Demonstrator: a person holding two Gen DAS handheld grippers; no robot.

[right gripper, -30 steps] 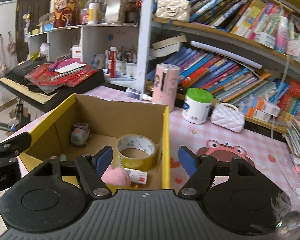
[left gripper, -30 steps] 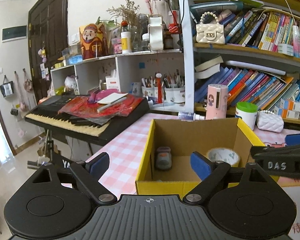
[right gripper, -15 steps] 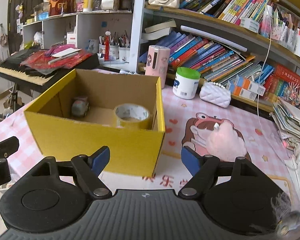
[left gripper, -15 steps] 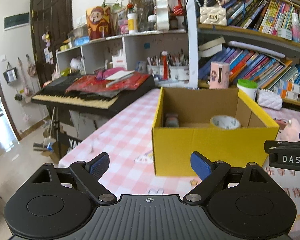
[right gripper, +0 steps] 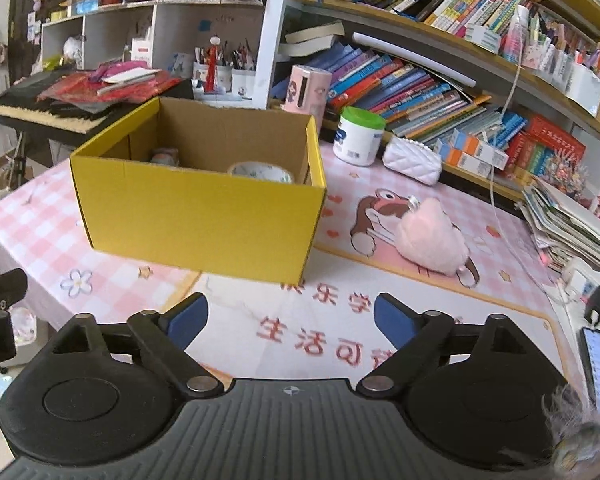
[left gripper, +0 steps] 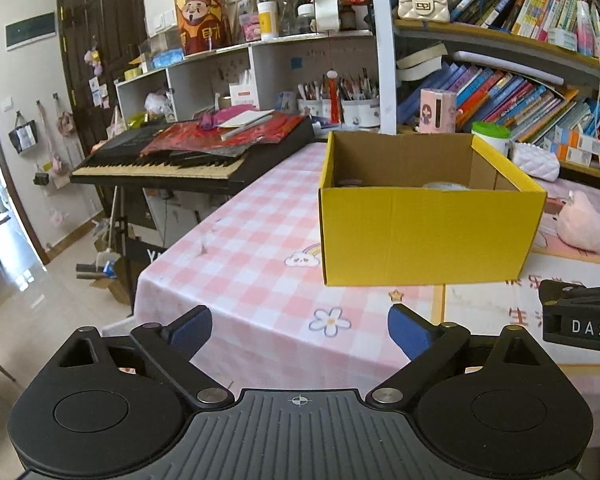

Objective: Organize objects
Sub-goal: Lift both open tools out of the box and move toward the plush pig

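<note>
Yellow box [right gripper: 198, 208] seen mid-tabletop | plush [right gripper: 430, 236] left outside, by its right side | both tongs just widened, nothing between | risk: plush nudged toward right edge

— What is your box made of?
— The yellow box [right gripper: 196, 208] is cardboard: matt yellow outside, raw brown inside.
— And what's under it?
— You've got a smooth pink checked tablecloth [left gripper: 260, 232], then a printed mat [right gripper: 340, 332] with a slight sheen. The pink plush toy [right gripper: 432, 240] looks soft and fuzzy.
</note>
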